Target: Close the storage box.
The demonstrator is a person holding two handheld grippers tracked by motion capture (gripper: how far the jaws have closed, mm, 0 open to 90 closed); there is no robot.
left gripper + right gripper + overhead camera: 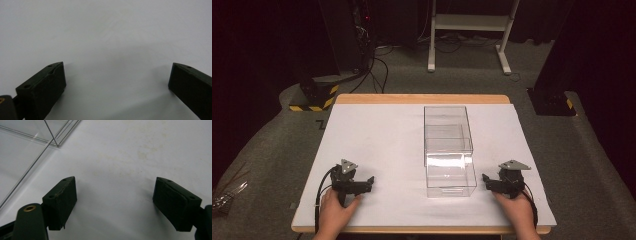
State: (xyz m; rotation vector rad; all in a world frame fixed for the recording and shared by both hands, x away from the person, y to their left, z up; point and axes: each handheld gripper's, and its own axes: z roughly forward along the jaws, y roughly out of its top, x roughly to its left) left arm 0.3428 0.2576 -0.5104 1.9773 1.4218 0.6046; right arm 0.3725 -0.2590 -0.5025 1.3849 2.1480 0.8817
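A clear plastic drawer box [448, 145] stands on the white table sheet [377, 140], its drawer [451, 176] pulled out toward me. My left gripper [370, 181] rests on the sheet near the front left, held by a hand, pointing right toward the box. Its jaws are wide apart over bare white surface, so the left gripper [117, 80] is open and empty. My right gripper [484, 179] sits at the front right, just beside the drawer. The right gripper [113, 195] is open with nothing between its fingers; a corner of the clear box [53, 135] shows at the upper left.
The wooden table edge [422, 98] runs along the back. Beyond it are a white stand frame [469, 30], cables on the carpet and a yellow-black striped base [314, 100]. A dark base [552, 102] sits at the right.
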